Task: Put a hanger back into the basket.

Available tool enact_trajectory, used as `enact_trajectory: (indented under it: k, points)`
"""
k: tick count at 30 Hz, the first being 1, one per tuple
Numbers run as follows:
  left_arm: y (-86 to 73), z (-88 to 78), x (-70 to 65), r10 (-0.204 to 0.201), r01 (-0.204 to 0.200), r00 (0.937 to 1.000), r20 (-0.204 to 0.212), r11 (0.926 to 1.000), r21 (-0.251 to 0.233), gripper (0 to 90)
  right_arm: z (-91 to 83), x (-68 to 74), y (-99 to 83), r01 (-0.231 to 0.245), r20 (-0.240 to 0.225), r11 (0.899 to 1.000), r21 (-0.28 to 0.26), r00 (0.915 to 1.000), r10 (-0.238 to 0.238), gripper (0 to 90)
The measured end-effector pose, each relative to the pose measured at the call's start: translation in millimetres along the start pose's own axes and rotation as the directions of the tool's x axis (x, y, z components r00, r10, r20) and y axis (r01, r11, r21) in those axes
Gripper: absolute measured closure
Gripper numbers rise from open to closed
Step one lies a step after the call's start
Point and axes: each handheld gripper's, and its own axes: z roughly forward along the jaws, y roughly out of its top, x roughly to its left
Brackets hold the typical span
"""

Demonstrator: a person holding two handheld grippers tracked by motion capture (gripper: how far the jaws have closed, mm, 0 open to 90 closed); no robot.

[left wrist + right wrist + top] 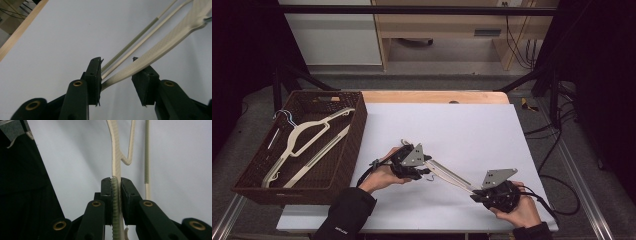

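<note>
High view: a cream hanger [451, 176] lies on the white table [472, 130] — right gripper [476, 196] clamped on one end, left gripper [424, 170] straddling the other, seemingly not yet pinching. Next — squeeze, then lift toward the basket [357, 135].

The high view looks forward and down from above the person's side of the counter [447, 125], far enough back to take in the whole white top, with the basket [343, 150] at the counter's left edge. The left gripper view sits low and close over that counter, looking along its own jaws at the cream hanger [160, 50]. The right gripper view is equally close, facing along the same hanger [115, 157]. All three views share the hanger and the white counter under it.
</note>
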Motion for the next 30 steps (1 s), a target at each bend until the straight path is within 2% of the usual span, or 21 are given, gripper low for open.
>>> enact_trajectory:
  k: [2, 5, 6, 11, 12, 13, 14, 15, 17, 19, 20, 21, 22, 23, 25, 27, 28, 30]
  points:
    - [-0.1, 0.9, -1.2, 0.022, -0.022, 0.9998, -0.004, 0.9998, 0.004, 61.6, -0.2, 0.7, 0.3, -0.005, 0.01, 1.0, 0.021, 0.9999, 0.005, 81.1]
    - [0.5, 0.7, -4.9, 0.045, -0.045, 0.999, -0.008, 0.9989, 0.009, 64.0, -0.1, -0.5, -0.5, -0.004, 0.006, 1.0, 0.01, 1.0, 0.004, 80.5]
    - [1.0, -0.4, -5.3, 0.067, -0.066, 0.9977, -0.013, 0.9976, 0.019, 64.5, -1.3, -0.8, -0.5, 0.002, 0.012, 1.0, 0.016, 0.9999, -0.002, 80.1]
    - [6.6, -6.3, -11.5, 0.108, -0.108, 0.9939, -0.023, 0.9941, 0.004, 69.9, -7.9, -3.0, -2.0, -0.008, 0.043, 1.0, -0.009, 0.999, 0.008, 77.4]
    - [7.8, -8.5, -13.3, 0.104, -0.105, 0.9942, -0.026, 0.9945, -0.007, 71.3, -9.6, -3.8, -2.6, -0.019, 0.051, 0.999, -0.026, 0.9985, 0.021, 74.8]
    - [8.9, -10.7, -14.0, 0.108, -0.108, 0.9937, -0.03, 0.9941, -0.01, 72.6, -11.8, -5.6, -3.4, -0.001, 0.076, 0.999, -0.042, 0.9971, 0.005, 72.2]
    - [9.7, -12.3, -14.9, 0.109, -0.109, 0.9936, -0.032, 0.9939, -0.015, 73.8, -13.5, -6.3, -3.5, -0.001, 0.099, 0.999, -0.048, 0.9951, 0.006, 68.8]
    - [10.6, -13.6, -17.0, 0.098, -0.099, 0.9946, -0.035, 0.9947, -0.029, 76.3, -15.8, -7.2, -3.9, -0.006, 0.133, 0.997, -0.078, 0.991, 0.017, 66.3]
    - [13.3, -19.1, -19.2, 0.116, -0.117, 0.9922, -0.045, 0.9931, -0.01, 77.6, -16.9, -8.6, -4.2, -0.006, 0.141, 0.996, -0.086, 0.9899, 0.018, 64.3]
    - [14.8, -20.9, -22.2, 0.11, -0.11, 0.9926, -0.052, 0.9939, -0.007, 80.0, -18.3, -9.1, -4.3, -0.017, 0.162, 0.992, -0.126, 0.9861, 0.038, 57.4]
    - [15.6, -21.8, -23.8, 0.103, -0.103, 0.993, -0.058, 0.9947, -0.003, 81.4, -19.5, -9.6, -4.2, -0.001, 0.193, 0.99, -0.143, 0.9808, 0.029, 53.1]
    - [16.8, -24.1, -23.7, 0.097, -0.096, 0.9944, -0.042, 0.9951, 0.021, 82.7, -20.6, -10.3, -4.4, -0.002, 0.211, 0.986, -0.166, 0.9768, 0.037, 52.7]
    - [17.1, -24.2, -25.0, 0.065, -0.064, 0.9974, -0.031, 0.9978, 0.017, 84.9, -23.2, -11.2, -4.8, -0.019, 0.215, 0.98, -0.198, 0.9746, 0.062, 50.0]
    - [17.8, -25.6, -25.2, 0.059, -0.058, 0.9978, -0.031, 0.9977, 0.034, 86.3, -24.9, -12.0, -5.1, -0.023, 0.22, 0.975, -0.221, 0.9728, 0.073, 48.6]
    - [18.9, -26.8, -27.3, 0.037, -0.034, 0.9968, -0.071, 0.9984, 0.046, 86.6, -27.9, -13.2, -6.2, -0.037, 0.225, 0.968, -0.246, 0.9699, 0.094, 46.7]
    - [19.0, -33.7, -24.8, -0.021, 0.022, 0.9989, -0.042, 0.9996, 0.016, 86.8, -29.6, -14.8, -7.8, -0.06, 0.219, 0.962, -0.266, 0.9682, 0.121, 44.0]
    - [19.9, -37.1, -24.6, -0.029, 0.03, 0.9989, -0.037, 0.9995, 0.014, 86.7, -29.8, -15.9, -8.7, -0.061, 0.219, 0.961, -0.271, 0.9679, 0.124, 42.3]
    - [23.5, -44.1, -28.2, -0.05, 0.051, 0.9965, -0.067, 0.9987, 0.0, 86.8, -29.6, -16.9, -10.1, -0.076, 0.214, 0.958, -0.278, 0.9669, 0.138, 39.5]
